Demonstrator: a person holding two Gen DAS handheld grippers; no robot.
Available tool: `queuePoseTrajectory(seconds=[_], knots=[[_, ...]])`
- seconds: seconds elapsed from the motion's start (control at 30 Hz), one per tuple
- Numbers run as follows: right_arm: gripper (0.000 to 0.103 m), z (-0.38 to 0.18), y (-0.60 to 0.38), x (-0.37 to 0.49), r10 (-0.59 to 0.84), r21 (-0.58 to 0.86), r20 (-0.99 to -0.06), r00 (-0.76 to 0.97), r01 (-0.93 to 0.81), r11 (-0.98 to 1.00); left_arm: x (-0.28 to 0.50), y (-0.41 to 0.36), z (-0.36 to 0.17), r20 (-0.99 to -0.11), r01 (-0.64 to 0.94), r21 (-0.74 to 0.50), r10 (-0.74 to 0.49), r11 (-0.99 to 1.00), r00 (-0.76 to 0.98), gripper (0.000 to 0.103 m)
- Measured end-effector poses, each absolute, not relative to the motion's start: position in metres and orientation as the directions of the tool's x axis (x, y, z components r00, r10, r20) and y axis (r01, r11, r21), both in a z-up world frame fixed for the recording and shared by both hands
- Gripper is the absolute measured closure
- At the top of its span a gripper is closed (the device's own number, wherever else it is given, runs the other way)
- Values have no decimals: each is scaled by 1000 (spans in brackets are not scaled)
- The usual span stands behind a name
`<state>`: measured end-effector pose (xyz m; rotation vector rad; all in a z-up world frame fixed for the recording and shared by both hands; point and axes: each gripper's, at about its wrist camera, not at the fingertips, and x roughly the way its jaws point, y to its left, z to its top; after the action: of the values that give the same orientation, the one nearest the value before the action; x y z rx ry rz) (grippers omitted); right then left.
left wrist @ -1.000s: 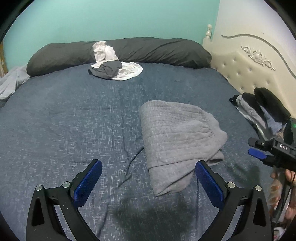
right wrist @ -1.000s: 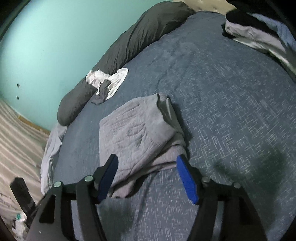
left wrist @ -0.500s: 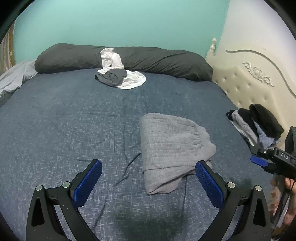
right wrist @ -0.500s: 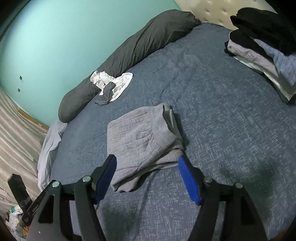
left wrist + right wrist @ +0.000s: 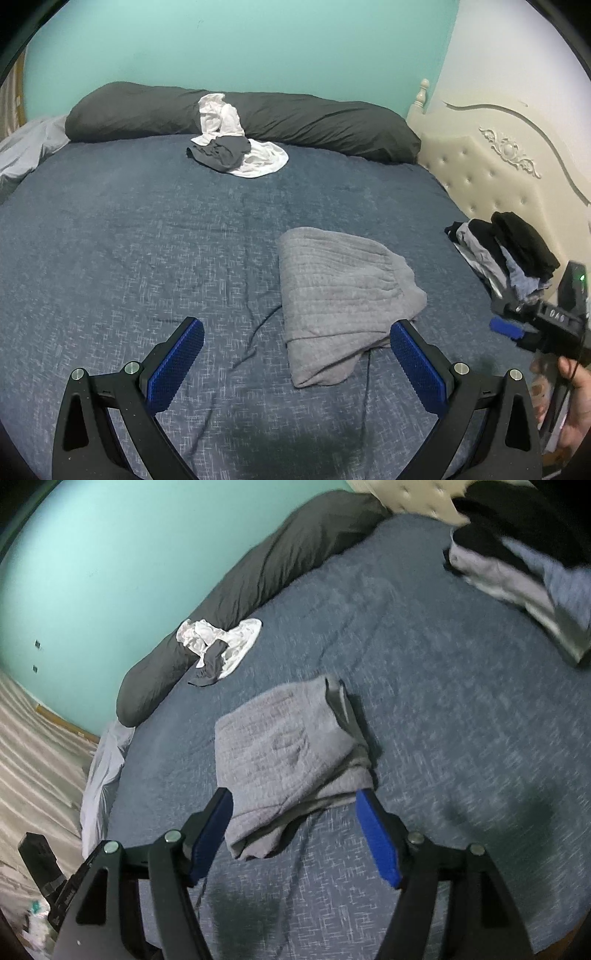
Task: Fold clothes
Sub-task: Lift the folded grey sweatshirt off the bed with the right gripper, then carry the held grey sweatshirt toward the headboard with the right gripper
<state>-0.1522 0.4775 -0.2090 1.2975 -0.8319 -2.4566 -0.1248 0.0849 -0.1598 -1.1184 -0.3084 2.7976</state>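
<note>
- Our left gripper (image 5: 295,350) and right gripper (image 5: 295,825) both gape wide, holding nothing.
- The folded grey garment (image 5: 340,302) lies mid-bed (image 5: 147,240), just beyond our fingertips.

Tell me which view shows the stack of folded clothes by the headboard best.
The left wrist view: the whole stack of folded clothes sits sharp beside the headboard. The right wrist view shows it closer, but motion-blurred and cut off at the frame edge.
</note>
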Motion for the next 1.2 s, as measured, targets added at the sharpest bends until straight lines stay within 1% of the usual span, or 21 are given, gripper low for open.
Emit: queuePoseTrajectory(seconds=[0.2, 0.5, 0.7, 0.73, 0.77, 0.8, 1.03, 1.2], knots=[[32, -254, 465, -162, -510, 650, -678, -530, -107, -753, -130, 72, -167, -672, -9, -239, 172, -971, -720, 0], [31, -309, 416, -185, -605, 724, -657, -450, -151, -673, -133, 52, -179, -689, 2, -197, 137, -980, -712, 0], [31, -332, 392, -200, -633, 759, -631, -449, -188, -624, -138, 40, -187, -696, 13, -188, 124, -982, -707, 0], [29, -334, 390, -201, -634, 763, -628, -453, -196, -616, -138, 38, -187, -697, 15, -188, 122, -982, -707, 0], [25, -337, 388, -203, -634, 767, -624, -456, -204, -608, -139, 36, -188, -697, 17, -187, 121, -982, -707, 0], [25, -339, 387, -205, -634, 768, -624, -457, -210, -605, -140, 35, -189, -698, 19, -187, 119, -982, -706, 0], [24, -351, 381, -214, -620, 769, -625, -474, -237, -594, -141, 25, -196, -702, 33, -192, 114, -981, -703, 0], [24, -352, 381, -224, -601, 764, -622, -502, -219, -607, -141, 22, -201, -707, 39, -193, 112, -980, -698, 0]])
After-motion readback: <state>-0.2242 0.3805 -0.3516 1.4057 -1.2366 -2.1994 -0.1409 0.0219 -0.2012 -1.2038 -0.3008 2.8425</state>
